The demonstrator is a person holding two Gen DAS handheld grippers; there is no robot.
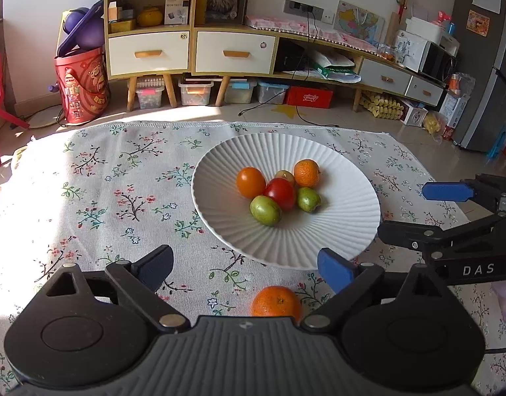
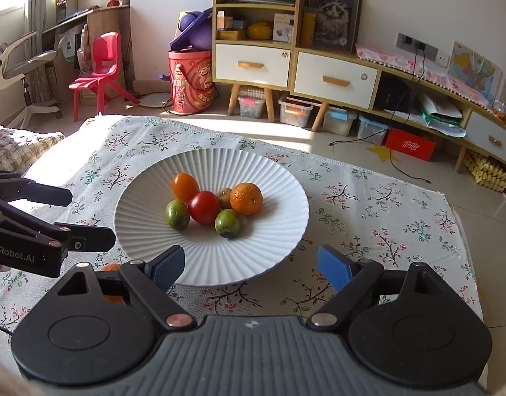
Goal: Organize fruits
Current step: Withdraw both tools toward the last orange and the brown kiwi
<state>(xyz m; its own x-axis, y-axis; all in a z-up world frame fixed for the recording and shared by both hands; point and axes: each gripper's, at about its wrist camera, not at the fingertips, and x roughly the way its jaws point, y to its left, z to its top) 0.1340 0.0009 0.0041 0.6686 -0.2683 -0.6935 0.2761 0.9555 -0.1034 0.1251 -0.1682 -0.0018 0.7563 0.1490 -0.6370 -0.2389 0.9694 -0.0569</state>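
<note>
Six small fruits (image 2: pixel 213 204) sit gathered in the white plate (image 2: pixel 286 231) on the table (image 1: pixel 104 181); one orange (image 1: pixel 276 302) lies outside, between the released left hand-held gripper (image 1: pixel 244 267). The right hand-held gripper (image 2: pixel 251 265) gapes empty.

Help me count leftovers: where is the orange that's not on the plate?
In the left wrist view, the orange lies on the floral cloth just before the white plate's near rim, between the open left gripper's fingers.
</note>
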